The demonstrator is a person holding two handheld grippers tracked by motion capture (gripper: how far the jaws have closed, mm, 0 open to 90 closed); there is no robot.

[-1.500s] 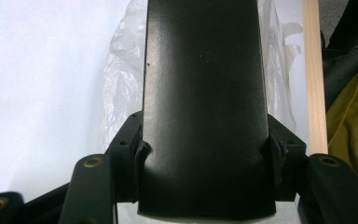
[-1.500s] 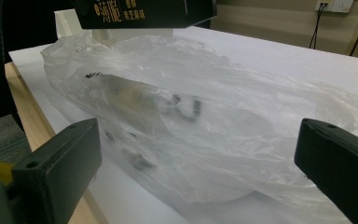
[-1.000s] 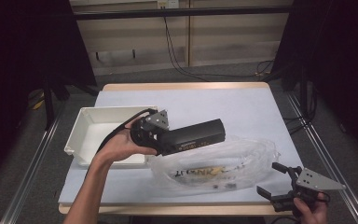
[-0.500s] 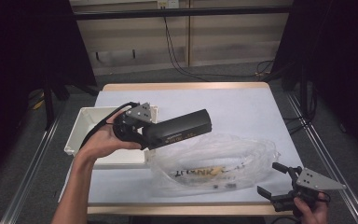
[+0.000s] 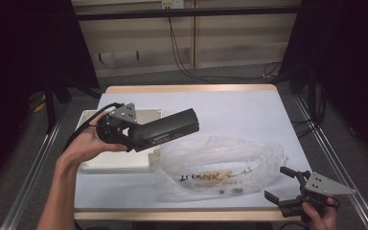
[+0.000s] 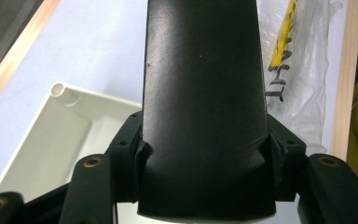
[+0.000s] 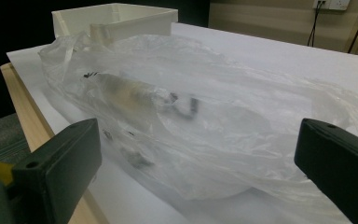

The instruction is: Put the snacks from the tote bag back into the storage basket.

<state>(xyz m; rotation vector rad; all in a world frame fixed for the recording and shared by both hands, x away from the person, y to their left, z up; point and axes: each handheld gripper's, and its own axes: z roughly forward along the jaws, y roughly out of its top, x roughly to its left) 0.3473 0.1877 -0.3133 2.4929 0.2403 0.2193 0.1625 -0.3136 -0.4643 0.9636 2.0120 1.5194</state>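
Left fingers (image 6: 135, 163): black, matt, clamped on the wide end of the box (image 5: 166, 130), one on each flank.
Left gripper (image 5: 124, 132): held in the left hand (image 5: 88, 143), above the tray, grey three-cornered plate on top, cable trailing.
Box: long, black, dull finish, tapering in the left gripper view; held off the table, slanting up to the right over the tray's right edge and the bag's left end; pale print along its side, too small to read.
Tray (image 5: 88, 117): white, rectangular, smooth walls, rounded corner; left part of the table.
Table (image 5: 230, 110): pale blue top, wooden rim.
Bag (image 5: 220, 167): clear, crinkled plastic, lying flat just right of the tray; black lettering and a yellow patch on it, not legible; small dark bits inside.
Right gripper (image 5: 287, 189): at the near right corner, beside the bag's end, grey plate on top.
Right fingers (image 7: 60, 163): black, blocky, spread wide, nothing between them, bag lying ahead.
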